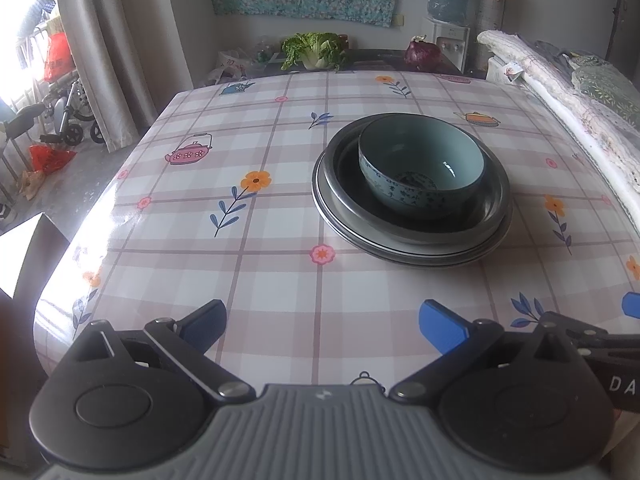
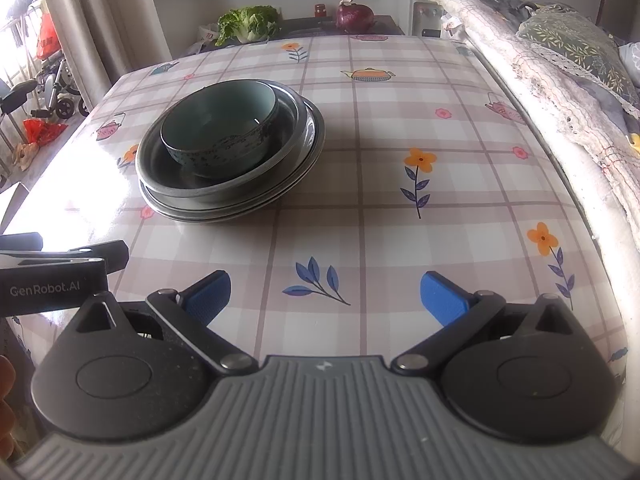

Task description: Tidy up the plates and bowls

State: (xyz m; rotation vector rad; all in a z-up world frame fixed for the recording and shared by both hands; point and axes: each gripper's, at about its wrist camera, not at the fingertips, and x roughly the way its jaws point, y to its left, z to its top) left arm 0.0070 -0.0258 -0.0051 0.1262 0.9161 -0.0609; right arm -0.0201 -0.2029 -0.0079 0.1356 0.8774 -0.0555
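A pale green bowl (image 1: 420, 168) sits inside a stack of grey metal plates (image 1: 412, 248) on the checked tablecloth. The same bowl (image 2: 220, 128) and plates (image 2: 224, 204) show in the right wrist view, left of centre. My left gripper (image 1: 322, 326) is open and empty, low over the table's near edge, well short of the stack. My right gripper (image 2: 324, 296) is open and empty, near the front edge, to the right of the stack. Part of the left gripper (image 2: 60, 268) shows at the left of the right wrist view.
The table (image 1: 240, 240) has a plaid cloth with flowers and teapots. A cabbage (image 1: 314, 50) and a purple onion (image 1: 422, 52) lie beyond the far edge. Folded quilts (image 2: 540, 80) line the right side. A wheelchair (image 1: 68, 116) stands by the curtain at left.
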